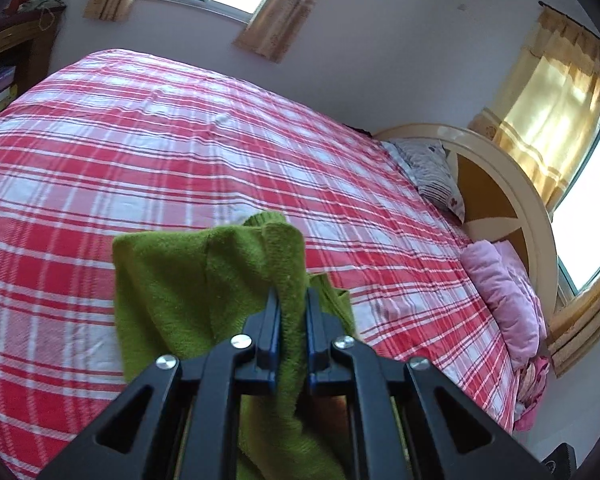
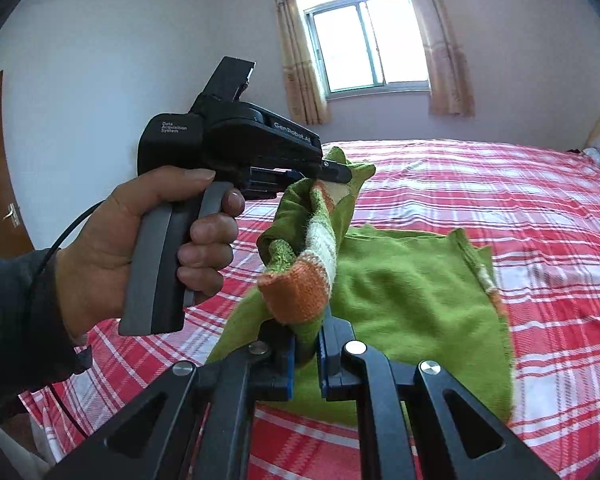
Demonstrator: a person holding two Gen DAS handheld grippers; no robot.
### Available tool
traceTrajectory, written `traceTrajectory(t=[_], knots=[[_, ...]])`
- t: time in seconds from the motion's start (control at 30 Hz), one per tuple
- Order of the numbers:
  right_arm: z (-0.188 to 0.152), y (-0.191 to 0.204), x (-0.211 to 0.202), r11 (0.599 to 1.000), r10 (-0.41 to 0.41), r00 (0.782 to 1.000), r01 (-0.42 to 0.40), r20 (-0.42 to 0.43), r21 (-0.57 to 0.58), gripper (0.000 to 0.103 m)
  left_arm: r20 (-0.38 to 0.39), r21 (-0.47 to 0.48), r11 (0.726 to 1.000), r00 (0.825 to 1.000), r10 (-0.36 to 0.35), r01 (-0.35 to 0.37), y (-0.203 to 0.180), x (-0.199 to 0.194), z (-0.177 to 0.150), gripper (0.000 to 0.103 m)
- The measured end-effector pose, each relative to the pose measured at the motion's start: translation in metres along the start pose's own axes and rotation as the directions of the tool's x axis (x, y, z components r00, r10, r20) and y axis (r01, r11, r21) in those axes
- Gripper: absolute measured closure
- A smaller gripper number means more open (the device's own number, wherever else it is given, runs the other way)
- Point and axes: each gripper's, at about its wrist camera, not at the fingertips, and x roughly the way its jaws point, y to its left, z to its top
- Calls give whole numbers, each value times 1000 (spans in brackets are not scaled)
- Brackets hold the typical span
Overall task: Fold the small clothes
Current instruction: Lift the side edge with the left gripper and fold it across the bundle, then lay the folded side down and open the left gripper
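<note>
Both the left gripper (image 1: 293,304) and right gripper (image 2: 306,332) had jaws clamped on the green knitted sweater (image 2: 404,292) above the red plaid bed (image 2: 500,184).

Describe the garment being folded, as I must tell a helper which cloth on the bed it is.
On the bed with the red and white checked sheet, the sweater hangs partly lifted near the front edge, clamped by both grippers. It is green knit with an orange and white striped cuff, unlike the pink blanket by the headboard.
</note>
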Motion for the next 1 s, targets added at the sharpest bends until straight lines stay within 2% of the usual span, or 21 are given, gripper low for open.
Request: traceTrajectory(t=[0.4, 0.73, 1.0], knots=[[-4, -45, -15, 996, -44, 999, 44, 2, 71, 96, -53, 34, 999, 998, -18, 20, -35, 41, -2, 93], [-19, -72, -22, 989, -63, 998, 66, -32, 131, 96, -102, 46, 999, 995, -21, 26, -55, 78, -10, 93], [-36, -89, -26, 980, -70, 996, 81, -63, 179, 96, -144, 91, 996, 990, -5, 19, -71, 104, -21, 93]])
